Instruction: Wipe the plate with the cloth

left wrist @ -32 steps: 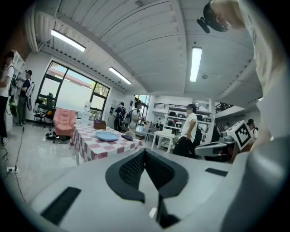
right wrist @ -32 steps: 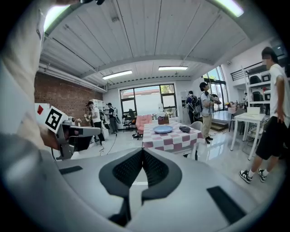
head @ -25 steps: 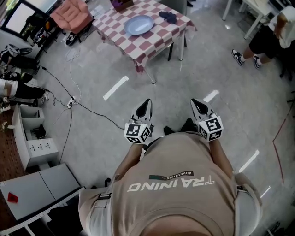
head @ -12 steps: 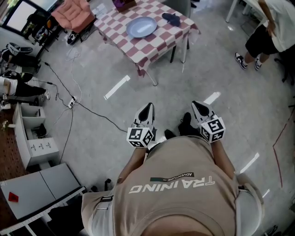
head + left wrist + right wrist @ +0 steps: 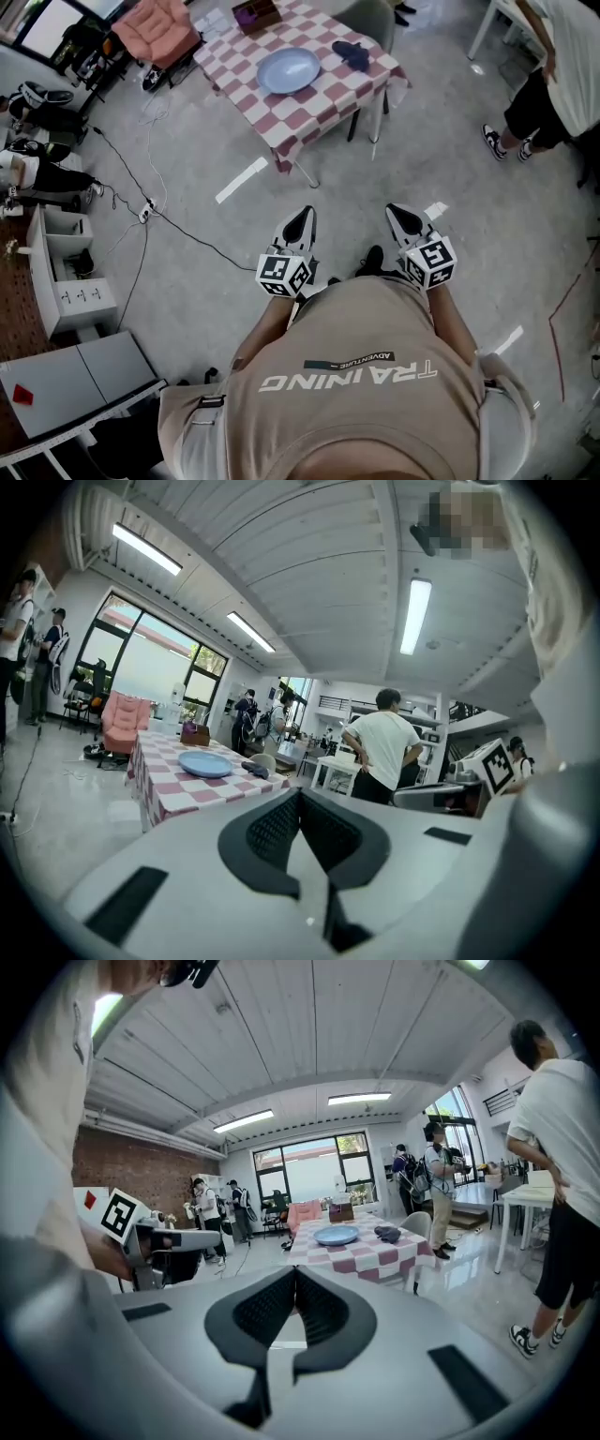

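A light blue plate (image 5: 289, 69) lies on a table with a red-and-white checked cover (image 5: 281, 108), far ahead of me across the floor. A dark crumpled cloth (image 5: 350, 54) lies to the plate's right on the same table. My left gripper (image 5: 298, 223) and right gripper (image 5: 405, 217) are held side by side in front of my body, both shut with nothing between the pads. The left gripper view shows the plate (image 5: 205, 764) and cloth (image 5: 255, 770) beyond the shut left gripper (image 5: 300, 795). The right gripper view shows the plate (image 5: 337, 1235) and cloth (image 5: 387, 1233) past the shut right gripper (image 5: 295, 1274).
A brown box (image 5: 255, 13) stands at the table's far end, with a grey chair (image 5: 370, 19) behind it. A pink armchair (image 5: 159, 28), floor cables (image 5: 141, 211) and a white cabinet (image 5: 70, 281) lie to the left. A person (image 5: 562, 75) stands at right.
The table with plate and cloth has come lower and closer in the head view. Both grippers have moved forward together over the floor, still shut.
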Tool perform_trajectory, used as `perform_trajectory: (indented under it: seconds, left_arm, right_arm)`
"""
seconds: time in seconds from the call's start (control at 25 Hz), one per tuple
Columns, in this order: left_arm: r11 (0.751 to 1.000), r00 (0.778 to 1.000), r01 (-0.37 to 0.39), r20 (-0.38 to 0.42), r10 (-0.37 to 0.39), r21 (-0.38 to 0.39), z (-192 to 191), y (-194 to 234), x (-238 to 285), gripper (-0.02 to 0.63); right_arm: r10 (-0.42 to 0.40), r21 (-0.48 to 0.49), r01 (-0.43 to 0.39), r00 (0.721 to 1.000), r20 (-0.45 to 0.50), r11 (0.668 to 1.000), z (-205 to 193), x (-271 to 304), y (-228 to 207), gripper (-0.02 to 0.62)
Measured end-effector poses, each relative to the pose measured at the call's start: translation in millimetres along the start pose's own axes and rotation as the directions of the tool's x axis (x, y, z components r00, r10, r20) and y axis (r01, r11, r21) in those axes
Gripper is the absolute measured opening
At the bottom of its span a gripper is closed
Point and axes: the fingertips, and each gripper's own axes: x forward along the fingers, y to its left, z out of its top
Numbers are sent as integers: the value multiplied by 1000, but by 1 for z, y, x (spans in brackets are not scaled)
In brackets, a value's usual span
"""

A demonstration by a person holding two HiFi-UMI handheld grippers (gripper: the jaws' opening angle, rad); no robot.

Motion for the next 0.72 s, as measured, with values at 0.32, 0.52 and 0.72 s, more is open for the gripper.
perform_trajectory:
  seconds: [0.32,0.52,0.72]
  left_arm:
    - [999,999,-45,1,45,-1,10,10,43,15]
    - [997,997,-77,18,76,32,17,15,74,15]
    - [995,997,-74,21,73,59,31,24,82,15]
  right_arm:
    - [80,-1,-80,997,-17,997,0,21,-30,18]
    - [109,2,-109,994,-5,994,13,36,-56,18]
    - [103,11,-103,995,-7,995,20,47,-64,18]
